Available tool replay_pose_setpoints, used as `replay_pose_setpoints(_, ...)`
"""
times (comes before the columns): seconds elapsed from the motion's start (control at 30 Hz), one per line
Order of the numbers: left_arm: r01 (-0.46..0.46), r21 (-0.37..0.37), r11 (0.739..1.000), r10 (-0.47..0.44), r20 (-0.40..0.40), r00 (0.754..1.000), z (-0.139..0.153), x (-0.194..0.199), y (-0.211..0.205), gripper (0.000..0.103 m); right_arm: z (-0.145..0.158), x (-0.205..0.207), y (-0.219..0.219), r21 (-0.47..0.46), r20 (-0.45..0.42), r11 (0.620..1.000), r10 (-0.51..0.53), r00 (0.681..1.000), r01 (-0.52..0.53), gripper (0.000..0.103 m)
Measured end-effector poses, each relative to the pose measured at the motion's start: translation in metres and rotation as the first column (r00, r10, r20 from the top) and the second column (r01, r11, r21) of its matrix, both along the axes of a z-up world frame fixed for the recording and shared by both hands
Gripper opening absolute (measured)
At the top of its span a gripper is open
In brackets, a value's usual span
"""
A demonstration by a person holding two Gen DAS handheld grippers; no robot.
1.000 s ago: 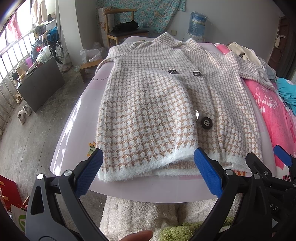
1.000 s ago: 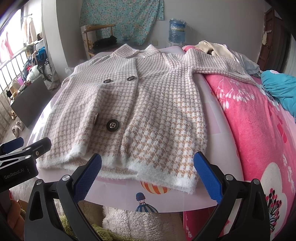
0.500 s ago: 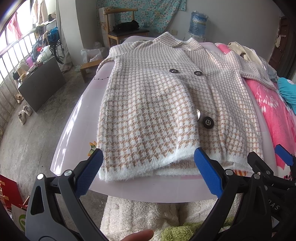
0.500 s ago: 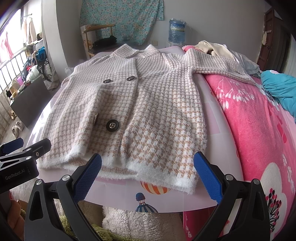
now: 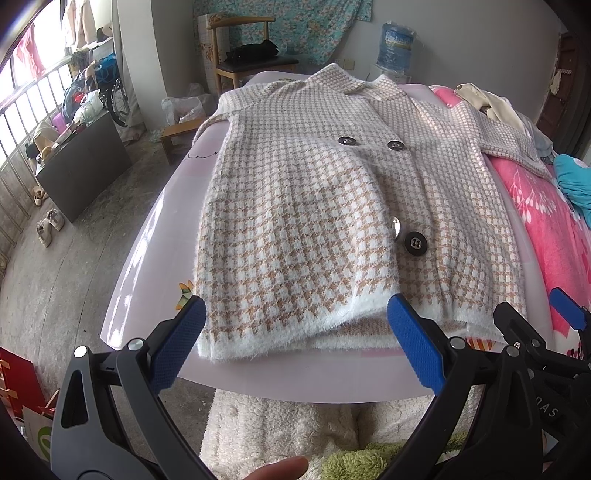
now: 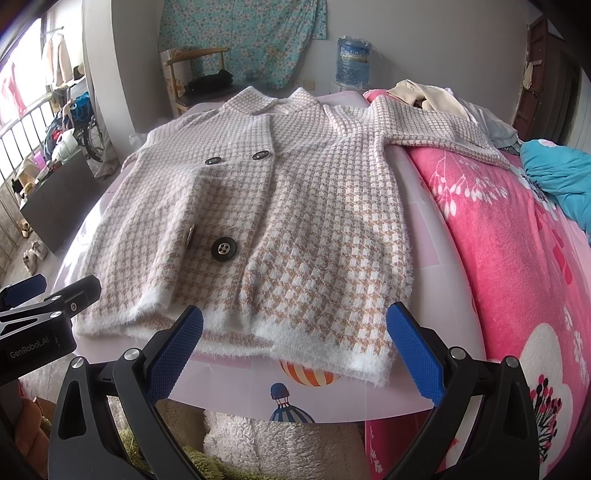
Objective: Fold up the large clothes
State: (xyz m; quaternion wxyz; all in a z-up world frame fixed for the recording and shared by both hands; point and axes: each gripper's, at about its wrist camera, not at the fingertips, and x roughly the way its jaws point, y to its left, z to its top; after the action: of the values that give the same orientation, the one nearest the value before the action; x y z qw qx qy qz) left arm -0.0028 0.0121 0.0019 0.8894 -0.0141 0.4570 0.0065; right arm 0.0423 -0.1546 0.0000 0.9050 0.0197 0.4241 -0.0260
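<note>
Just beyond both tools: cardigan [image 5: 314, 221] hem.

Place: a lived-in bedroom in a home.
Bed: pink floral blanket [image 6: 509, 266] covering its right side.
Far wall: wooden chair [image 5: 251, 55], water jug [image 6: 354, 61], floral cloth hanging [image 6: 240, 33].
Left edge: barred window [image 5: 22, 110], shoes [image 5: 50, 225] on bare concrete floor [image 5: 74, 266].

One houndstooth coat [image 5: 314, 206], four buttons [image 5: 415, 243], two tongs [image 5: 295, 332], one chair [image 5: 251, 55], one water jug [image 5: 397, 48]
</note>
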Motion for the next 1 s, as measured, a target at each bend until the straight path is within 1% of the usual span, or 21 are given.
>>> replay_pose_setpoints(0.73, 0.0, 0.0, 1.0, 0.0, 0.0, 1.0, 0.0, 0.0, 0.0001, 0.095, -0.0006, -0.0002, -0.0017, -0.004, -0.004, 1.0, -0.003, 1.0, 0.003, 0.097)
replay_pose_setpoints(1.0, 0.009, -0.016, 1.0, -0.009, -0.013, 1.0, -0.0018, -0.0006, 0.0017, 0.095, 0.0016, 0.0024, -0.0049, -0.02, -0.004, 1.0, -0.008, 1.0, 0.008, 0.097)
